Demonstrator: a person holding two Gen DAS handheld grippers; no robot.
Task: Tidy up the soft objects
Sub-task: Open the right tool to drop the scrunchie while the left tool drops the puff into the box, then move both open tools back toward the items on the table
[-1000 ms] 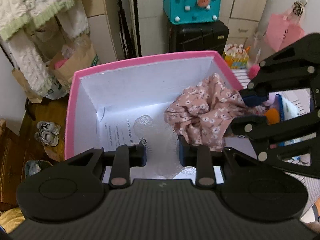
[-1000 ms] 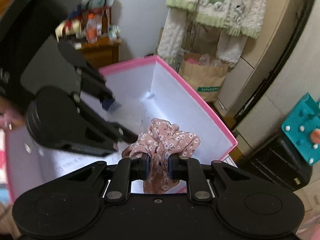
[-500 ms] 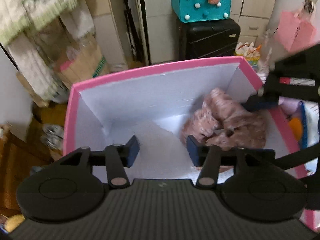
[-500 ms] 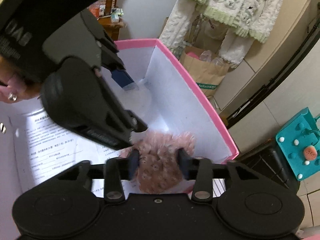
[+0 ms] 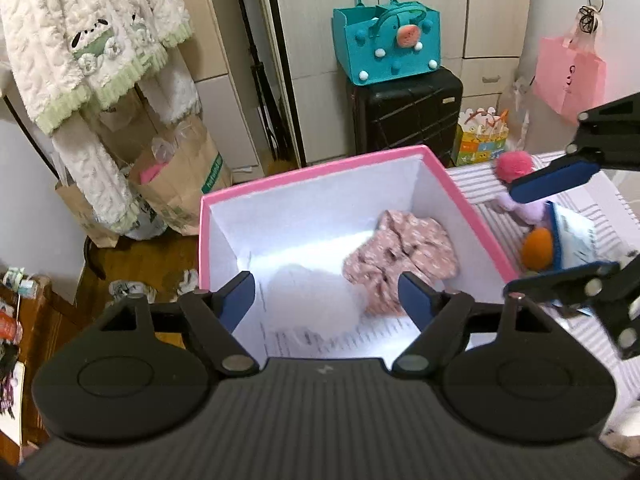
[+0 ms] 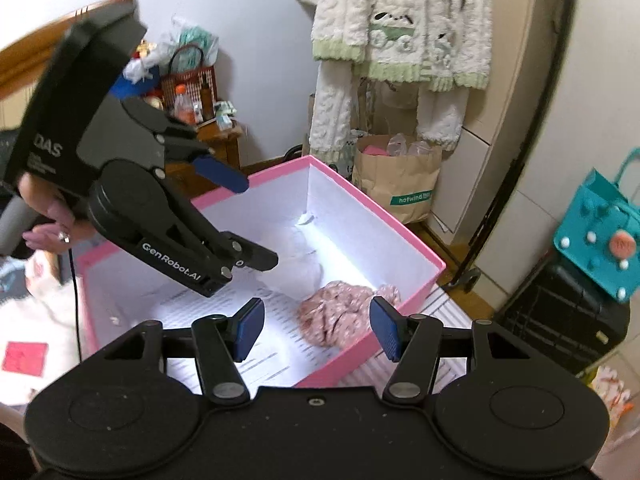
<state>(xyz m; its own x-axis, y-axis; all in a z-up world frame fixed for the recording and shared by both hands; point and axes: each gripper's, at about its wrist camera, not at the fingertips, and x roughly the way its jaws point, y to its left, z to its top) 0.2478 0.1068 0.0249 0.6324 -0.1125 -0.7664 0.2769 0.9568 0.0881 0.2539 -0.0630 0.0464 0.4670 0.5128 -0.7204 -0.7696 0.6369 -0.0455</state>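
A pink-rimmed white box [image 5: 320, 168] [image 6: 404, 236] holds two soft things. A pink floral scrunchie [image 5: 404, 252] [image 6: 344, 312] lies on its floor toward one side. Beside it lies a sheer white scrunchie [image 5: 312, 296] [image 6: 304, 264], blurred. My left gripper [image 5: 328, 300] hangs above the box with its jaws opening and nothing between the pads; in the right wrist view the left gripper [image 6: 248, 224] shows from the side. My right gripper [image 6: 316, 328] is also over the box, jaws opening, the floral scrunchie lying free below them. It enters the left wrist view as the right gripper [image 5: 560, 228].
A printed sheet [image 6: 248, 316] lines the box floor. On the striped surface [image 5: 476, 184] right of the box lie a pink pompom [image 5: 514, 162], a lilac soft toy [image 5: 524, 210] and an orange ball [image 5: 538, 246]. A paper bag [image 6: 400, 184], black suitcase [image 5: 404, 108] and teal bag [image 5: 388, 46] stand behind.
Both grippers have let go: the left released the white scrunchie, the right the floral one, and both now lie in the box. Both grippers have lifted and pulled back, jaws spread wider.
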